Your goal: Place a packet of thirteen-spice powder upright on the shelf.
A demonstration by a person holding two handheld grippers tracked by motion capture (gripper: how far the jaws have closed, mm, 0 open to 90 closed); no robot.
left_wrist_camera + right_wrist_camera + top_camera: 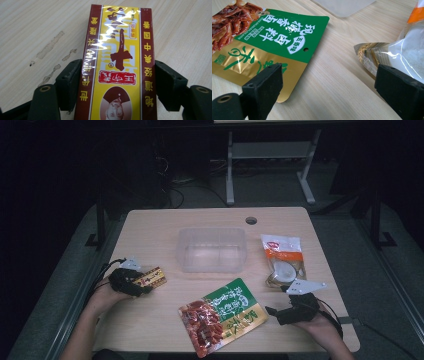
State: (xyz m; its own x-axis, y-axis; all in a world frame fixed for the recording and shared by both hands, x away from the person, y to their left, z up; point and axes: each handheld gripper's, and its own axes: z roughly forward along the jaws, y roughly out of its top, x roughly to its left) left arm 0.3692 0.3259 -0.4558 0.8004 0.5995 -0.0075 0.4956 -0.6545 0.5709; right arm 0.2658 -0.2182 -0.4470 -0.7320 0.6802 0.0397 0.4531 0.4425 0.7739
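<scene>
The worktop (150, 227) carries an empty clear bin (212, 249), a green pouch (222, 315), a clear pouch (283, 262) and a small box (151, 278) at its left. No item is in the bin yet. The left claw (145, 287) straddles the box, pads at or just off its sides. The right claw (274, 312) stands open, empty, between both pouches.

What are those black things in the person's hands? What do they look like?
Each is a black handheld tool with two blocky black jaws, faced by squarish pads with small holes. The left tool and right tool each carry a pale grey three-cornered plate on top and trail a black cable. The forearms are bare, no sleeves.
</scene>
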